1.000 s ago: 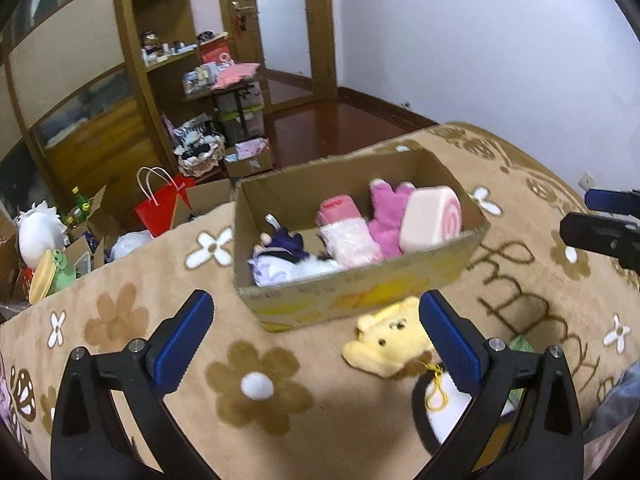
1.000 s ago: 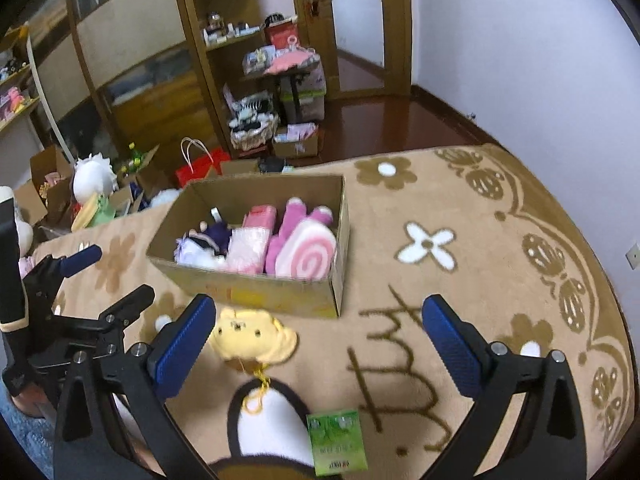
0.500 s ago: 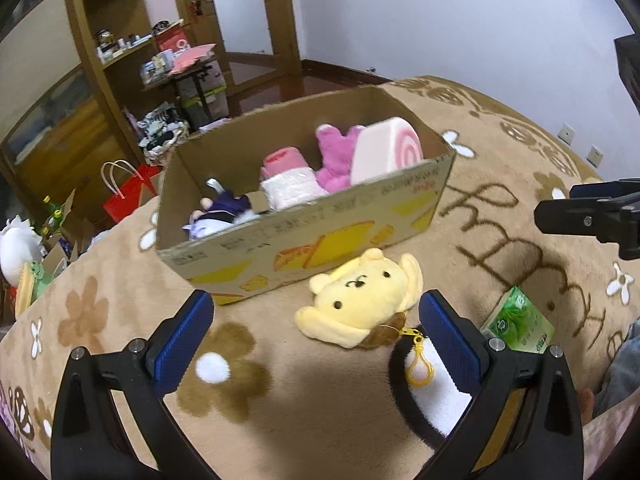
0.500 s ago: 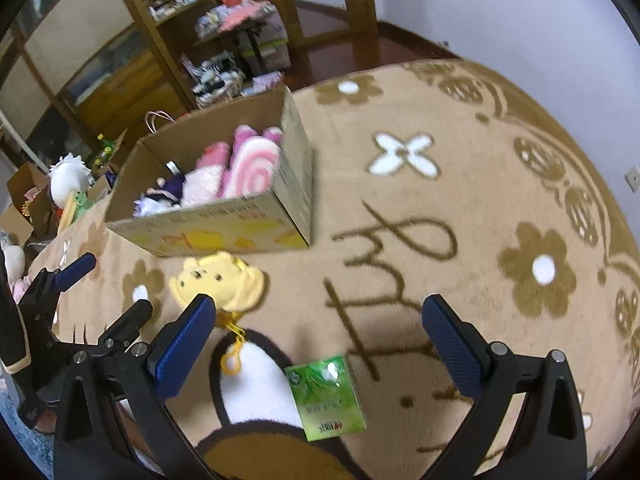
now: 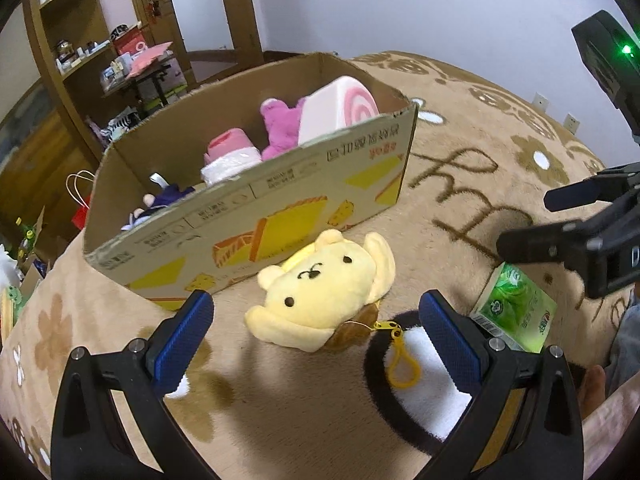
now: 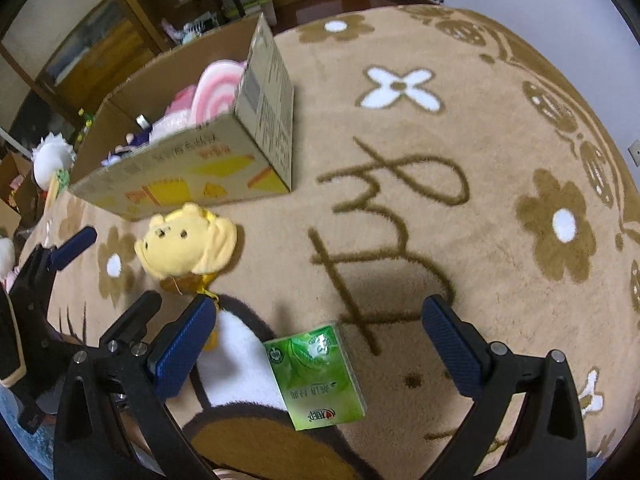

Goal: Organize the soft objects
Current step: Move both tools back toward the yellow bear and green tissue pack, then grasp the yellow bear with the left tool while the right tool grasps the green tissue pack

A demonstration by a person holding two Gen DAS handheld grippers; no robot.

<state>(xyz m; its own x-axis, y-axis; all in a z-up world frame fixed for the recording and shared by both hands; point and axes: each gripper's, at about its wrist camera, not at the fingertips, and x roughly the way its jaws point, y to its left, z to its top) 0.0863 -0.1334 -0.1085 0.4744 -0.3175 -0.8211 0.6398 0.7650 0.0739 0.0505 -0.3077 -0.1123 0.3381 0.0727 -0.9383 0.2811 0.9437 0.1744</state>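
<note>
A yellow bear plush (image 5: 326,288) with a yellow clip lies on the brown carpet in front of a cardboard box (image 5: 256,216); it also shows in the right wrist view (image 6: 186,246). The box (image 6: 224,160) holds a pink swirl roll plush (image 5: 340,110), a magenta plush (image 5: 280,124), a pink-white plush (image 5: 230,158) and a dark purple plush (image 5: 164,200). My left gripper (image 5: 316,340) is open and low, its jaws on either side of the bear. My right gripper (image 6: 318,344) is open above a green tissue pack (image 6: 316,374), which also shows in the left wrist view (image 5: 516,312).
The carpet (image 6: 440,184) has flower and letter patterns. Wooden shelves (image 5: 80,40) with clutter, a red paper bag (image 5: 80,212) and a door stand behind the box. More plush toys and boxes (image 6: 48,160) lie at the far left. White wall on the right.
Both grippers have moved down and forward. The left one has come close over the yellow bear; the right one has come down over the green tissue pack. Both stayed open.
</note>
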